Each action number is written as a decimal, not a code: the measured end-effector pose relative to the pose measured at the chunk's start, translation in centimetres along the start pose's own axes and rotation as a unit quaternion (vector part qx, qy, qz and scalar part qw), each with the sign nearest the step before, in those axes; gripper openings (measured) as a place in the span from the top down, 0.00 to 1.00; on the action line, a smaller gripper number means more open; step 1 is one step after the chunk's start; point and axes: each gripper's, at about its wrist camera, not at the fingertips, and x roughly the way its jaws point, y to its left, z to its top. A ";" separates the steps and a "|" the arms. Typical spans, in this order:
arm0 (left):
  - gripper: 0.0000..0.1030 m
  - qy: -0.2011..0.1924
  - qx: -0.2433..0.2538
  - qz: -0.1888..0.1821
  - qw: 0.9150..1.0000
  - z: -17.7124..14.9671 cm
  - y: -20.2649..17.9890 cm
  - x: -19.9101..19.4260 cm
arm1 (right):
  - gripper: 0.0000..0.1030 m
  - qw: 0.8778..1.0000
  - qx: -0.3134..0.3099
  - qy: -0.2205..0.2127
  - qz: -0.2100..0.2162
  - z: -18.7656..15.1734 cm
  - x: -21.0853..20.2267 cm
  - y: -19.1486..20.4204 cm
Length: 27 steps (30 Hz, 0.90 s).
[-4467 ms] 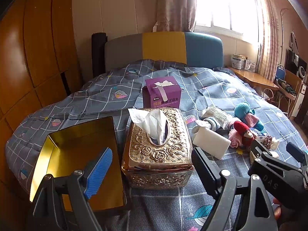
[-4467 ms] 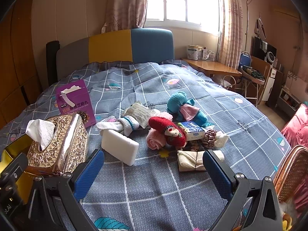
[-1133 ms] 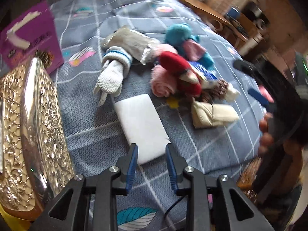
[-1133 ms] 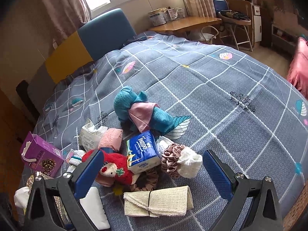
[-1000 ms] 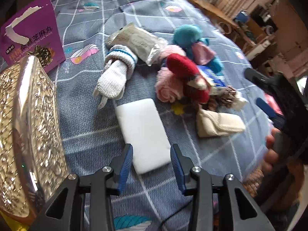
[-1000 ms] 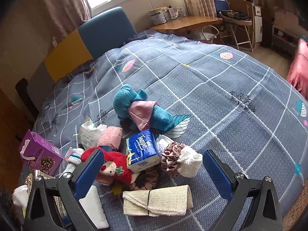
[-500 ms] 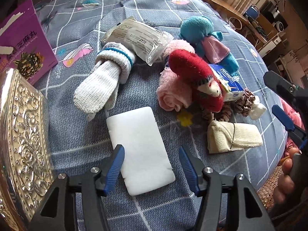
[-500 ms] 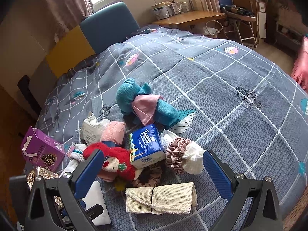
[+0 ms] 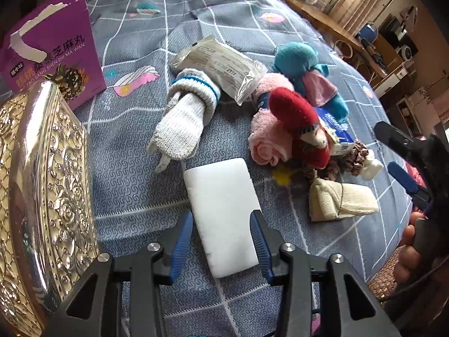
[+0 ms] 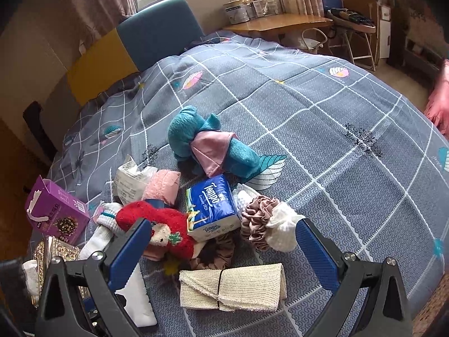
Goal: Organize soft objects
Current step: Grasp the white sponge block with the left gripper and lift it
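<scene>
Sponge [image 9: 224,213], one white block, sits between the closing left gripper [image 9: 223,243]; right gripper [image 10: 221,252] gapes empty.

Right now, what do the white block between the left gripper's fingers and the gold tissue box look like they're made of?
White block: probably foam sponge; matte, no sheen, soft rounded corners and a small nick on its edge. Gold tissue box: looks like metal or metallised plastic; glossy mirror highlights over embossed rose relief, so which one is unclear.
</scene>
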 end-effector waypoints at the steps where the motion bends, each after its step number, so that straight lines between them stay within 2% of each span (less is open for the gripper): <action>1: 0.58 0.011 -0.001 -0.003 1.000 0.6 -0.1 0.6 | 0.00 1.000 0.000 0.000 0.000 0.0 0.0 0.0; 4: 0.50 0.022 -0.007 -0.010 1.000 0.6 -0.6 1.5 | 0.00 1.000 0.001 0.001 0.003 0.0 0.1 0.0; 6: 0.44 0.023 0.000 0.000 1.000 1.0 -1.4 1.9 | 0.00 1.000 0.002 0.005 0.005 0.0 0.2 0.0; 10: 0.42 0.024 0.005 0.028 0.999 1.6 -2.5 3.2 | 0.00 1.000 0.002 0.011 0.010 0.0 0.4 0.0; 14: 0.42 0.022 0.006 0.041 0.999 1.8 -2.9 3.8 | 0.00 1.000 -0.005 0.024 0.016 -0.3 0.8 0.4; 16: 0.44 0.015 0.013 0.042 0.999 1.5 -2.9 3.5 | 0.00 0.999 -0.011 0.041 0.028 -0.4 1.1 0.6; 18: 0.47 0.011 0.019 0.036 0.999 1.0 -2.6 3.3 | 0.00 0.996 -0.034 0.076 0.043 -0.4 1.6 1.1; 22: 0.48 -0.005 0.018 0.020 1.000 0.4 -2.1 2.1 | 0.00 0.975 -0.157 0.152 0.037 -1.0 2.3 2.9; 24: 0.48 -0.015 0.020 0.013 1.000 0.3 -1.9 1.3 | 0.00 0.957 -0.224 0.181 0.026 -1.9 2.6 3.6; 27: 0.48 -0.039 0.023 -0.003 0.999 0.3 -2.0 -0.9 | 0.00 0.930 -0.307 0.203 0.002 -3.4 3.0 4.4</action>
